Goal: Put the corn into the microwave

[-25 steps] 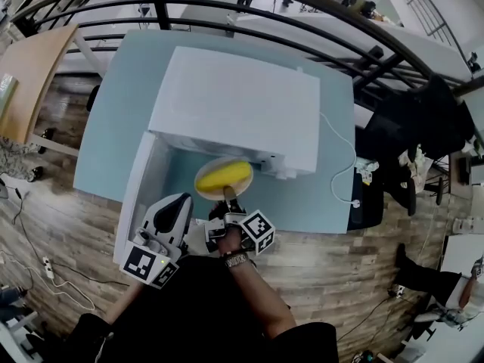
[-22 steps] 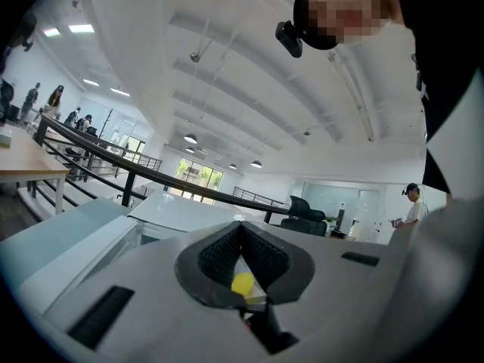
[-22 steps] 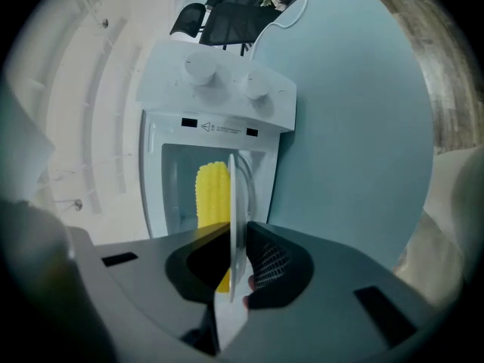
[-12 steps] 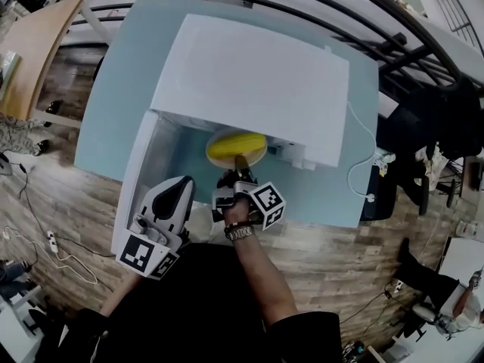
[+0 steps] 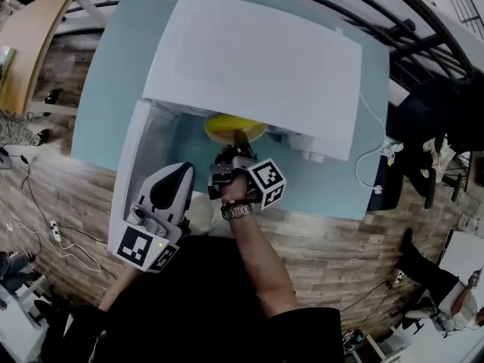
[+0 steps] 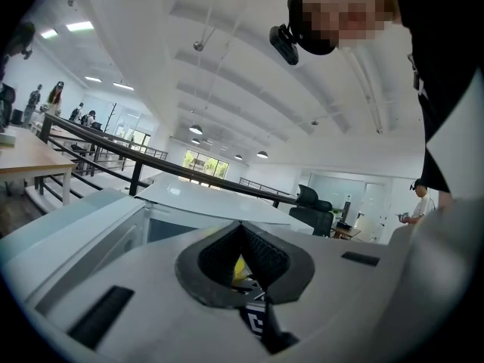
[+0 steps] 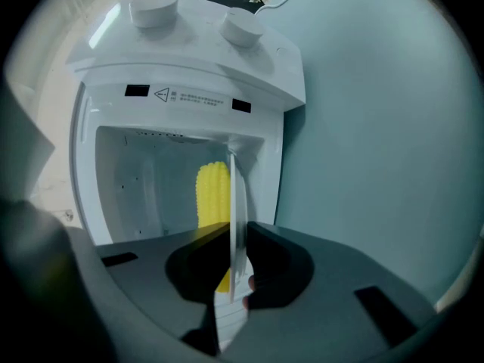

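Note:
A white microwave (image 5: 257,59) stands on the light blue table (image 5: 113,74) with its door (image 5: 140,153) swung open to the left. My right gripper (image 5: 240,144) is shut on the near rim of a pale plate (image 5: 253,134), and a yellow corn cob (image 5: 225,124) lies on the plate. Plate and corn sit at the cavity mouth, partly hidden under the microwave's top. In the right gripper view the plate (image 7: 232,203) shows edge-on between the jaws, with the corn (image 7: 213,191) in front of the white cavity (image 7: 151,180). My left gripper (image 5: 175,174) hangs shut and empty beside the door.
Two round knobs (image 7: 242,25) sit on the microwave's control panel. A white power cable (image 5: 363,165) trails over the table's right side. A black railing (image 5: 393,44) runs behind the table. A dark chair (image 5: 446,112) stands to the right, and the floor is wooden (image 5: 60,195).
My right gripper has carried the plate with the corn forward, from in front of the microwave to its cavity mouth under the top's edge. The left gripper has shifted slightly near the door.

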Motion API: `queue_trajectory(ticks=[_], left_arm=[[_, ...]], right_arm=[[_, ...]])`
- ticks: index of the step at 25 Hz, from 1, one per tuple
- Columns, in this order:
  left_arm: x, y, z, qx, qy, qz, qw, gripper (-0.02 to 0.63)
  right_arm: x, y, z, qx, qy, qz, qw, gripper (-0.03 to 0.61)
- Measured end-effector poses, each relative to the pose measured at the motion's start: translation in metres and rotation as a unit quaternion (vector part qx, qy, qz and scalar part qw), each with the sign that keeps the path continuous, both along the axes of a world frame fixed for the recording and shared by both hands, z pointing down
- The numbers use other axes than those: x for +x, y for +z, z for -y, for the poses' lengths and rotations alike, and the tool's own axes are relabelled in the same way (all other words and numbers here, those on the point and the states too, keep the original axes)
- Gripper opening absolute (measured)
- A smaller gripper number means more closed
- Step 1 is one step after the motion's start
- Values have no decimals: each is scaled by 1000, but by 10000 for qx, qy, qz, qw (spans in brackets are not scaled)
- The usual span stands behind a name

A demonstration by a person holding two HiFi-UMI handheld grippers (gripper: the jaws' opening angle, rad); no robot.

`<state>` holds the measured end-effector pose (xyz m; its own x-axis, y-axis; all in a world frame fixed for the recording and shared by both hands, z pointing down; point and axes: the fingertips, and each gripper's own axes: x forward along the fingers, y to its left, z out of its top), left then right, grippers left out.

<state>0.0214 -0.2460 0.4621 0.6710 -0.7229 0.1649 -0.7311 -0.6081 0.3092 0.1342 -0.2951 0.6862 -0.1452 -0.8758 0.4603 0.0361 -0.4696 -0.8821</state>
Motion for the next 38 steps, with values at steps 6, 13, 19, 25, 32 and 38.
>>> queue_trajectory(ticks=[6, 13, 19, 25, 32, 38], left_arm=[[1, 9, -1, -98, -23, -62, 9999, 3], [2, 12, 0, -178, -69, -46, 9998, 3], [1, 14, 5, -193, -145, -53, 9997, 3], [3, 17, 8, -244, -160, -67, 9996, 3], [4, 17, 10, -256, -170, -124, 9995, 3], [4, 19, 8, -276, -156, -120, 9994, 3]], right_arm=[[0, 8, 12, -81, -33, -76, 9999, 34], [2, 12, 21, -109, -72, -182, 9997, 34], [1, 20, 28, -228, -143, -264, 9993, 34], [-3, 25, 33, -239, -159, -179, 9994, 32], [-6, 26, 38, -232, -282, -111, 9993, 32], [-6, 22, 40, -159, -518, -320, 9980, 34]])
